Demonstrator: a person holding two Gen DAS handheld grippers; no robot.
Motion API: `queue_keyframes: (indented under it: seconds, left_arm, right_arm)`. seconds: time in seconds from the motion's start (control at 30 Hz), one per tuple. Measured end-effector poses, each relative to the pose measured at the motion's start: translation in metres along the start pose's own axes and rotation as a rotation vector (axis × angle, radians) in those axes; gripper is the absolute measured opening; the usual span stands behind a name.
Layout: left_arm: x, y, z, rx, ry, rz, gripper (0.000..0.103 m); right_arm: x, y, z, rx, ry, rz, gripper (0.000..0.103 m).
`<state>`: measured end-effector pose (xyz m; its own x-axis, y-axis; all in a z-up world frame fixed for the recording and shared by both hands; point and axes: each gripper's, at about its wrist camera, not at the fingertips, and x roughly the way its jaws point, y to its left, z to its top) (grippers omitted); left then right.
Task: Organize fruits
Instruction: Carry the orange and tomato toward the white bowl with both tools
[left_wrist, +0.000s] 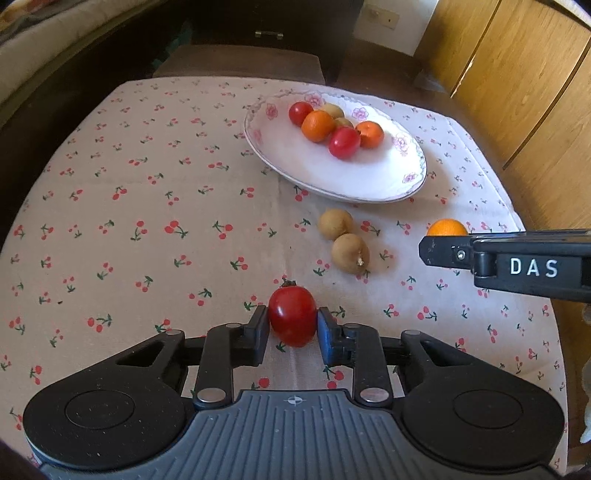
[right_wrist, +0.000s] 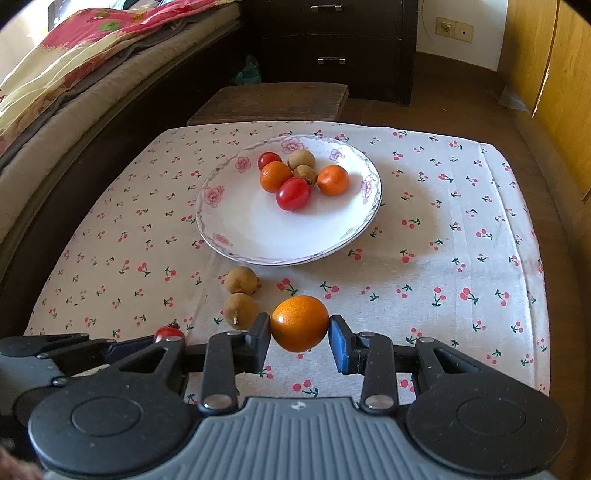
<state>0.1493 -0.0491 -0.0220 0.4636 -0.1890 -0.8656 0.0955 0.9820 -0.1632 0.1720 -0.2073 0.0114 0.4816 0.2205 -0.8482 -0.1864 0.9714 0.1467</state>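
Both grippers loaded, short of the plate (right_wrist: 221, 236).

I see the left gripper (left_wrist: 292, 326) clamping a tomato (left_wrist: 292, 316), long axis and stem directed at the plate; the right gripper (right_wrist: 300, 330) clamps an orange (right_wrist: 300, 323). The right wrist view hides most of the tomato.

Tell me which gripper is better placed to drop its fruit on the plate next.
Probably right. The right gripper, shut on the orange, faces the plate nearly straight ahead. The left gripper, shut on the tomato, has two brown fruits lying between it and the plate.
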Motion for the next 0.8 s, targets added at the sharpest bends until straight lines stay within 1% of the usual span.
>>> queue_keyframes:
  seconds: [0.1, 0.27, 0.6, 0.7, 0.8]
  left_arm:
    - [-0.007, 0.0, 0.003, -0.011, -0.017, -0.032, 0.035]
    - [-0.018, -0.005, 0.009, -0.006, -0.057, -0.06, 0.035]
    - [-0.016, -0.005, 0.039, -0.016, -0.11, -0.06, 0.035]
    - [-0.01, -0.007, 0.05, -0.019, -0.12, -0.067, 0.035]
    - [-0.002, -0.009, 0.06, -0.012, -0.125, -0.058, 0.035]
  right_arm:
    - [-0.002, -0.001, 0.002, 0.008, -0.009, 0.002, 0.036]
    - [-0.006, -0.002, 0.005, 0.017, -0.027, 0.009, 0.036]
    - [-0.003, -0.009, 0.021, 0.048, -0.049, 0.003, 0.036]
    - [0.002, -0.01, 0.028, 0.052, -0.053, -0.002, 0.036]
    - [0.007, -0.013, 0.034, 0.058, -0.052, -0.008, 0.036]
